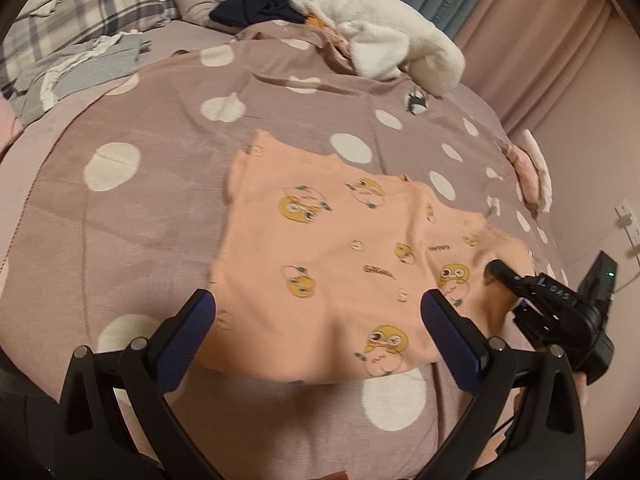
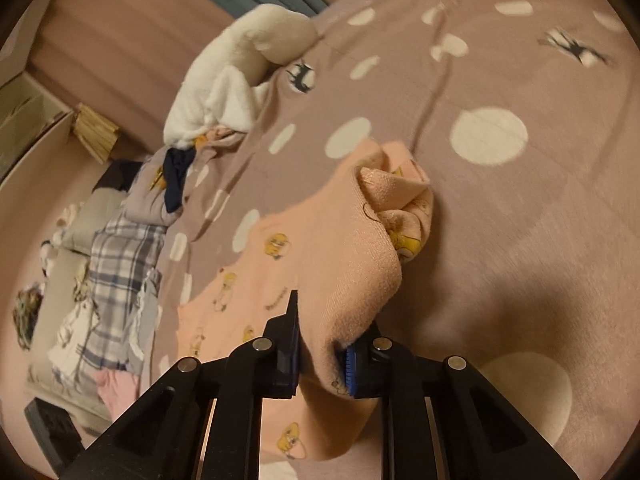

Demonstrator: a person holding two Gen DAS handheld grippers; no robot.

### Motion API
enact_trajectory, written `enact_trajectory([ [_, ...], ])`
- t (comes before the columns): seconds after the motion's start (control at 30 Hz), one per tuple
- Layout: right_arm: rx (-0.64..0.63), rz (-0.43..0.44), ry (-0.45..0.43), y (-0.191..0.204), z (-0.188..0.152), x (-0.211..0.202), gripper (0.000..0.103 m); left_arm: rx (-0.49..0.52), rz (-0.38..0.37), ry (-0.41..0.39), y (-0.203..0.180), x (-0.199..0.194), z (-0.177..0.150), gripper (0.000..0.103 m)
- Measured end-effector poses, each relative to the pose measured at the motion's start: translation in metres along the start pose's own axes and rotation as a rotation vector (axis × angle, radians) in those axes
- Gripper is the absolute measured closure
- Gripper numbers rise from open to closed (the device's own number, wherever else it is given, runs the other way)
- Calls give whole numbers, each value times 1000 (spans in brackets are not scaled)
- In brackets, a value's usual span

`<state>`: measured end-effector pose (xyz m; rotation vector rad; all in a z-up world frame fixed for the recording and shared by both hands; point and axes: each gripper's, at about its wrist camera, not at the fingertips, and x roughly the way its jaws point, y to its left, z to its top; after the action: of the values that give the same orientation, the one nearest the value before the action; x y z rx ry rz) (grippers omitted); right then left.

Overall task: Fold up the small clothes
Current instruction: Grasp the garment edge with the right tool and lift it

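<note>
A small peach shirt (image 1: 332, 240) printed with yellow cartoon faces lies spread on the mauve polka-dot bedcover (image 1: 160, 128). My left gripper (image 1: 318, 314) hovers open over the shirt's near hem, its blue pads (image 1: 200, 312) wide apart and touching nothing. At the shirt's right side my right gripper (image 1: 495, 271) is pinched onto the cloth. In the right wrist view the right gripper (image 2: 326, 344) is shut on a fold of the peach shirt (image 2: 352, 260), which bunches up ahead of the fingers and lifts off the bedcover (image 2: 520, 220).
A white fluffy blanket (image 1: 380, 28) and dark navy cloth (image 1: 256, 6) lie at the bed's far end. Grey clothes (image 1: 80, 68) and a plaid pillow (image 1: 80, 4) sit far left. Folded pink and white items (image 1: 532, 172) rest at the right edge, near a wall socket (image 1: 628, 220).
</note>
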<state>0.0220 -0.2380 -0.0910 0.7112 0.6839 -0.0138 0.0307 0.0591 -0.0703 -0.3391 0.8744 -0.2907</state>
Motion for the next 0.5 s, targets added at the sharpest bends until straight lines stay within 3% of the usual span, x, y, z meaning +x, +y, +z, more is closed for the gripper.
enact_trajectory([
  [0.2,-100,93,-5,46,-5,5,84,-62,1,-47,24,-19,5,0],
  [0.5,-224,156,68,101,-27,36,84,-133,20,-80,54,-35,10,0],
])
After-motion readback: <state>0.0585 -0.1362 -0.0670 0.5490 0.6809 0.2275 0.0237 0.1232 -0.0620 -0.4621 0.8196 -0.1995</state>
